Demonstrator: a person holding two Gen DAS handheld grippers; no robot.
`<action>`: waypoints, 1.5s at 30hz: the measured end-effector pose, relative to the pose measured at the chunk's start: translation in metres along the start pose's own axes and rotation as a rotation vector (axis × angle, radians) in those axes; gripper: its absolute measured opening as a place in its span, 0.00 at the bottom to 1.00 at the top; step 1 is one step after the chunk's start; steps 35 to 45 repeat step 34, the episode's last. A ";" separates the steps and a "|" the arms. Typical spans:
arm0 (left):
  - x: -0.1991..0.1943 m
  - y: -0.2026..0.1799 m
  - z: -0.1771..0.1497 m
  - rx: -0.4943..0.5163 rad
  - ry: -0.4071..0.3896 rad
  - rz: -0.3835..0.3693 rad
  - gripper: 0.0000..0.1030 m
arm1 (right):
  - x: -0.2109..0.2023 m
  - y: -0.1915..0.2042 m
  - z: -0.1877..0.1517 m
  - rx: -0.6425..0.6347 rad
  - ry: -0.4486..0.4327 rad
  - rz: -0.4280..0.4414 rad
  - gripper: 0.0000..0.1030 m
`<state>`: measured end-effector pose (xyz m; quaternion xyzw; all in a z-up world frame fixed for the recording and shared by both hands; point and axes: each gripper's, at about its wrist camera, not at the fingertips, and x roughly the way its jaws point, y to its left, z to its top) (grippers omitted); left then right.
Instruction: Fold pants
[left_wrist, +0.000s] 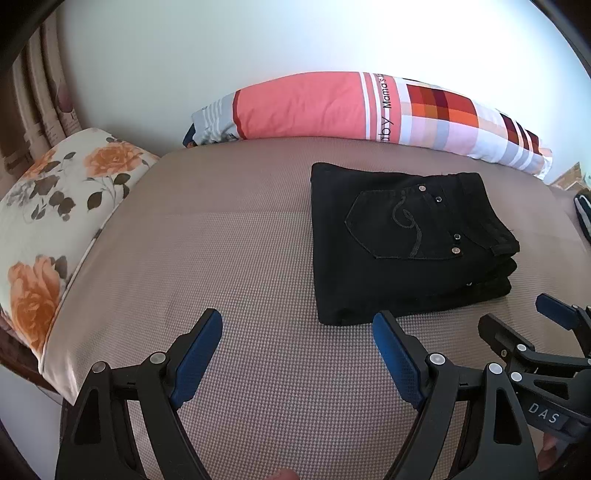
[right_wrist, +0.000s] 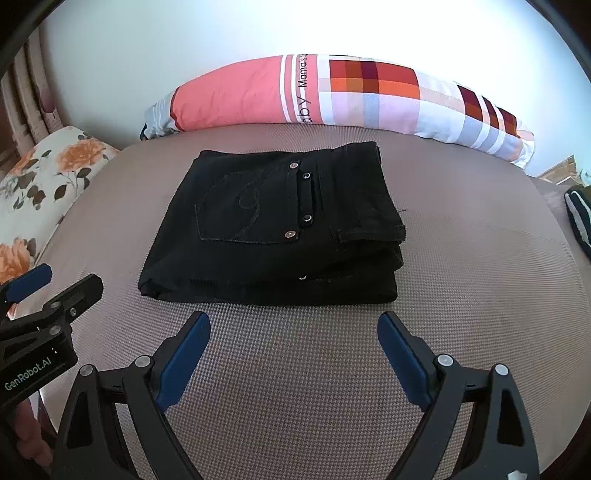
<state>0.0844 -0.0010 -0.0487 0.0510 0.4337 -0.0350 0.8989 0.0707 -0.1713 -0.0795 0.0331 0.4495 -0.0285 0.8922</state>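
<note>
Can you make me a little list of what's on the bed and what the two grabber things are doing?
pants: black pants folded into a neat stack, back pocket on top
surface: brownish bed cover under them
behind: long pink and checked pillow along the wall
side: flowery cushion at the left edge
left gripper: open, empty, hanging short of the pants
right gripper: open, empty, just in front of the stack
folding: looks finished
</note>
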 end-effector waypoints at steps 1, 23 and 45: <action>0.001 0.000 0.000 0.002 0.001 -0.002 0.81 | 0.001 0.000 0.000 0.000 0.002 0.000 0.87; 0.007 -0.002 -0.002 0.018 0.011 -0.002 0.81 | 0.008 -0.002 -0.002 0.004 0.038 0.002 0.87; 0.011 -0.001 0.001 0.032 0.014 -0.010 0.81 | 0.012 -0.004 -0.002 0.014 0.047 0.001 0.87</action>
